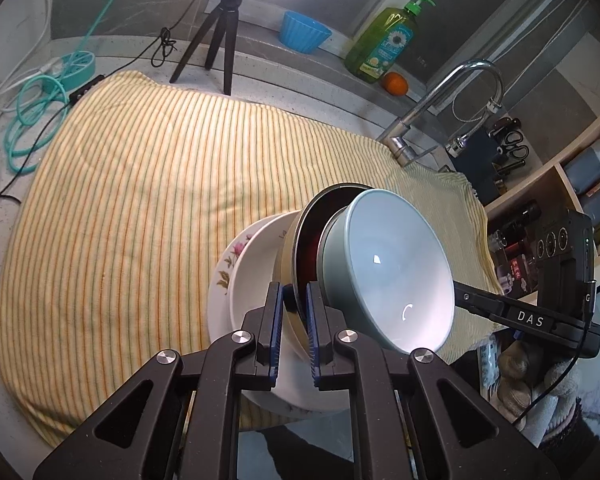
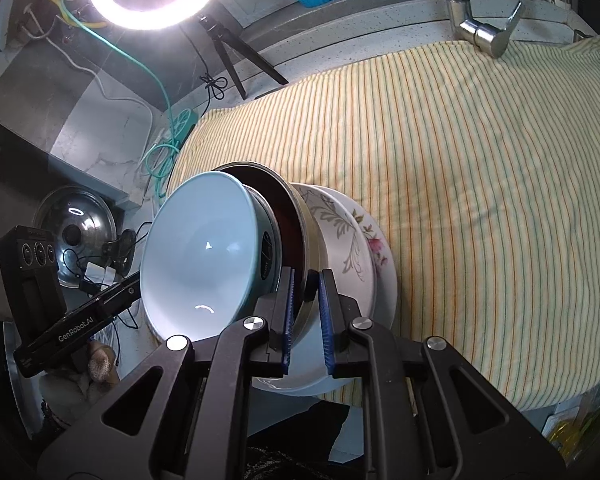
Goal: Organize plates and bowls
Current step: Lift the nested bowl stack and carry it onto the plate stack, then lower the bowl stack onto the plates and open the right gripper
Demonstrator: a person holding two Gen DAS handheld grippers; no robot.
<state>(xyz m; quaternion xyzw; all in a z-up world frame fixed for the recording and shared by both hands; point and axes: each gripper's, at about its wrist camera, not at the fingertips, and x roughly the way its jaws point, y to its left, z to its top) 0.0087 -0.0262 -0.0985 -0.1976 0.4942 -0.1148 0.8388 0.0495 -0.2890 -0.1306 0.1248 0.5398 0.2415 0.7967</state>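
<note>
Both grippers are clamped on one stack of dishes, held between them from opposite sides. The left gripper pinches the rim of the dark bowl; the right gripper grips the same rim on its other side.

The stack is nested: a blue bowl sits in the dark bowl, which sits in a white bowl, and that rests on a floral plate. Every bowl looks empty of food. The stack appears tilted and lifted over the near edge of the striped towel.

The gathering looks done, since no loose dish lies on the towel. What is left, by my reading, is to set the stack down in its place.

Beyond the towel stand a tripod, a blue cup, a soap bottle and the tap.
</note>
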